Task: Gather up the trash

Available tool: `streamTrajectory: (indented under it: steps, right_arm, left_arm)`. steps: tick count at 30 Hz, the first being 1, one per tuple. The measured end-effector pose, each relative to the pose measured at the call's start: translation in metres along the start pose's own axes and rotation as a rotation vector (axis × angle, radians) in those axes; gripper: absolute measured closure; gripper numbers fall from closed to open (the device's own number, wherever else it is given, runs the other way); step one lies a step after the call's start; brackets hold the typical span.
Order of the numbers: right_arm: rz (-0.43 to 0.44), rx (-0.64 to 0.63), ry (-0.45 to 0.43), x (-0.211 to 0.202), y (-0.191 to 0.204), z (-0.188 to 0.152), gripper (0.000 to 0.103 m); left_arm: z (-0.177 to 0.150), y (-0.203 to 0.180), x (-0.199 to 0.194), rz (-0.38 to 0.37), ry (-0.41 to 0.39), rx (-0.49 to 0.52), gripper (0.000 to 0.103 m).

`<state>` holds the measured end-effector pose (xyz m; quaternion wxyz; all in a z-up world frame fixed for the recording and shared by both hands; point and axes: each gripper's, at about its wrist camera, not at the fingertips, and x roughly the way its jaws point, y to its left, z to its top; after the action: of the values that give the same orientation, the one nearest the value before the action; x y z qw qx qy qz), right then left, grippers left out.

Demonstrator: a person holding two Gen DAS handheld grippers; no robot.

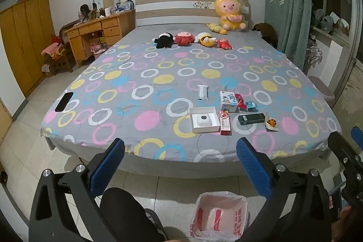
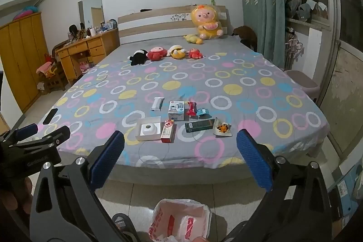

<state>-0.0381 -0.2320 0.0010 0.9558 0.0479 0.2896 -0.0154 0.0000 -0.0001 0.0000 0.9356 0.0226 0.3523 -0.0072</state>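
Both grippers are hovering in front of the foot of the bed, each with its blue-padded fingers spread wide and holding nothing. The left gripper is framing the lower middle of its view, and the right gripper is doing the same in its own; each is also showing at the edge of the other's picture.

The trash is lying in a cluster on the patterned bedspread, right of centre in the left wrist view: an open white box, a red and white carton just beside it, a dark flat box, a tiger-print wrapper, a small milk carton, a red wrapper, a teal wrapper and a white packet.

A bag-lined bin is standing on the floor at the bottom of the frame. A black phone is lying at the bed's left edge, and plush toys are sitting in a row near the headboard.
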Motion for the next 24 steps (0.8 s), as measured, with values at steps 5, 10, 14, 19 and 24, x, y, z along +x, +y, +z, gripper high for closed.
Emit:
streamTrajectory:
  steps: [5,10,14,19,24]
  right_arm:
    - [0.012,0.001,-0.002,0.000,0.001,0.000,0.006]
    - [0.018,0.002,0.003,0.003,0.004,0.002,0.006]
    - [0.010,0.007,-0.007,-0.001,0.000,0.000,0.006]
    - [0.011,0.008,-0.006,0.000,0.000,0.000,0.006]
    - [0.011,0.009,-0.006,0.000,0.000,0.000,0.006]
  left_arm:
    - [0.001,-0.001,0.001,0.002,0.000,0.000,0.006]
    - [0.002,-0.002,-0.003,0.003,-0.008,0.000,0.006]
    - [0.004,-0.003,-0.005,0.003,-0.007,0.000,0.006]
    - [0.002,-0.003,-0.004,0.004,-0.011,0.003,0.006]
    - [0.006,-0.003,-0.008,0.005,-0.012,0.004,0.006]
